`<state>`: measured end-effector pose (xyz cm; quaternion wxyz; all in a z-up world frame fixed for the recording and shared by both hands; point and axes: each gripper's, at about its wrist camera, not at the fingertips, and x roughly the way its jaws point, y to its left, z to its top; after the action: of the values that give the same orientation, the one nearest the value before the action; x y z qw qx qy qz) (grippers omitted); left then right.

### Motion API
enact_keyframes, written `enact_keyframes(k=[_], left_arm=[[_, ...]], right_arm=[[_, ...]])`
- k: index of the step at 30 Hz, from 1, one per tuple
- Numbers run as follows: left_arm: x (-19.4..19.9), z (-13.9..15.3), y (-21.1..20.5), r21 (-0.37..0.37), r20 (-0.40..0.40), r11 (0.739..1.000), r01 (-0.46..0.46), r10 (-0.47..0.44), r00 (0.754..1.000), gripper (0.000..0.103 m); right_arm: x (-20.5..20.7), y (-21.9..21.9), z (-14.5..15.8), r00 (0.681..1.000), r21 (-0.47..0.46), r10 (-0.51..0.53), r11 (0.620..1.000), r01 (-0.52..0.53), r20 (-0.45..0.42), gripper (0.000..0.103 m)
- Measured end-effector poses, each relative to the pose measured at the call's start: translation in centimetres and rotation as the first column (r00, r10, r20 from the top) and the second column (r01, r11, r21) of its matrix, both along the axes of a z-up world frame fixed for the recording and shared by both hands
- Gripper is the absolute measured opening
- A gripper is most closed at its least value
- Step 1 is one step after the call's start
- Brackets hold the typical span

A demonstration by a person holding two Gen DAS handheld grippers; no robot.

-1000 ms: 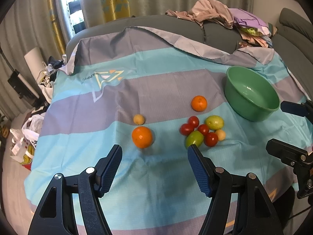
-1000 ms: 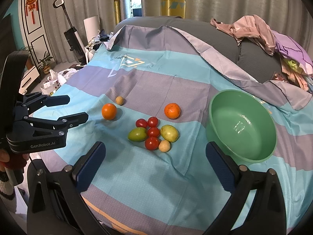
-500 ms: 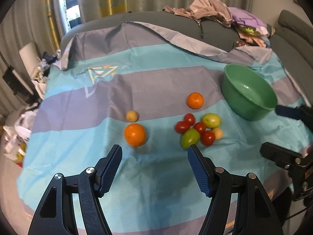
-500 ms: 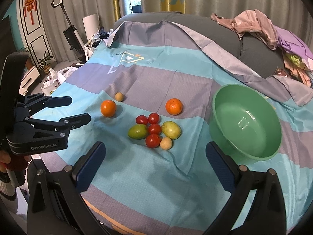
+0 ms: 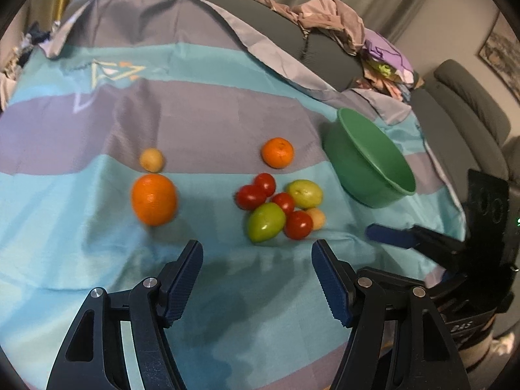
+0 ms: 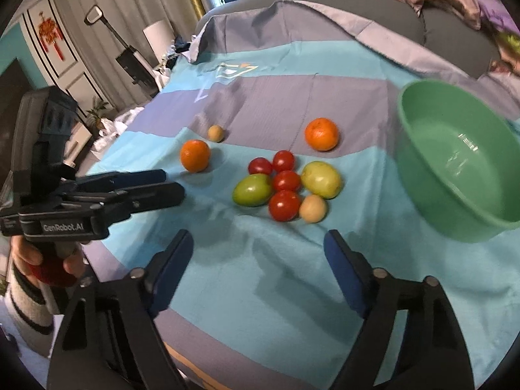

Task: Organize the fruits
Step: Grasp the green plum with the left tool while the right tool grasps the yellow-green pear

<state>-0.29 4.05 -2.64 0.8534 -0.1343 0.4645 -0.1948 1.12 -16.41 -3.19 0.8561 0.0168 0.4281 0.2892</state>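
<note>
Fruit lies on a striped teal and grey cloth (image 5: 81, 227). A big orange (image 5: 154, 199) and a small tan fruit (image 5: 151, 160) lie at the left. A smaller orange (image 5: 277, 152) lies beyond a cluster of several red tomatoes (image 5: 251, 196), a green one (image 5: 266, 222) and a yellow-green one (image 5: 305, 193). An empty green bowl (image 5: 373, 169) stands to the right. My left gripper (image 5: 256, 274) is open and empty, just short of the cluster. My right gripper (image 6: 258, 266) is open and empty in front of the cluster (image 6: 284, 180), with the bowl (image 6: 455, 159) at its right.
A grey sofa back with a heap of clothes (image 5: 341, 32) lies behind the cloth. The cloth's edge drops off at the left, where a vacuum (image 6: 130, 58) and bags stand on the floor. The left gripper also shows at the left in the right wrist view (image 6: 162, 182).
Both grippers have moved forward and lower toward the fruit cluster, which looks larger and closer. Both stay open. No fruit has moved.
</note>
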Motion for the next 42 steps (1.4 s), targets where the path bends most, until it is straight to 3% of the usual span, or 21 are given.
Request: enact_keyframes(k=[2,5,12,16,20,25,29,32,35,42], left_arm=[[0.4,-0.4,0.0,-0.002,-0.008,1.000,0.002,-0.002,1.000,0.070],[1.0,-0.7,-0.1,0.007,-0.014,1.000,0.013,-0.013,1.000,0.070],[2.3,-1.7,-1.4,0.099,-0.028,0.992,0.073,-0.071,0.997,0.064],[3.1,-2.2,-2.8,0.144,-0.030,0.982,0.121,-0.118,0.993,0.060],[3.6,-2.5,-4.0,0.189,-0.030,0.970,0.156,-0.153,0.988,0.059],[4.4,-3.3,-4.9,0.221,-0.044,0.960,0.171,-0.166,0.985,0.050],[4.6,-3.5,-5.3,0.213,-0.050,0.958,0.193,-0.186,0.981,0.044],[4.7,-3.7,-5.6,0.210,-0.051,0.955,0.210,-0.204,0.978,0.035],[4.7,-3.9,-5.9,0.226,-0.048,0.951,0.213,-0.207,0.977,0.035],[5.1,-4.2,-5.2,0.163,-0.053,0.970,0.181,-0.175,0.983,0.034]], right_arm=[[0.3,0.3,-0.3,1.000,0.031,0.002,1.000,-0.003,0.002,0.074],[0.7,0.2,-0.6,1.000,0.006,0.002,1.000,-0.002,-0.030,0.071],[2.8,-1.4,-1.2,0.994,-0.101,-0.053,0.994,0.043,-0.097,0.058],[4.6,-1.7,-2.0,0.993,-0.132,-0.076,0.989,0.064,-0.086,0.049],[6.2,-1.1,-2.5,0.996,-0.182,-0.080,0.981,0.071,-0.041,0.049],[8.0,-0.5,-3.3,0.998,-0.227,-0.054,0.973,0.045,-0.035,0.046],[8.9,0.3,-3.6,0.999,-0.267,-0.016,0.964,0.003,-0.046,0.045],[9.2,0.9,-4.1,0.998,-0.296,0.003,0.955,-0.021,-0.061,0.040],[9.4,1.0,-4.2,0.998,-0.292,0.009,0.956,-0.025,-0.059,0.039],[9.2,1.1,-4.2,0.999,-0.249,-0.009,0.969,-0.003,-0.048,0.037]])
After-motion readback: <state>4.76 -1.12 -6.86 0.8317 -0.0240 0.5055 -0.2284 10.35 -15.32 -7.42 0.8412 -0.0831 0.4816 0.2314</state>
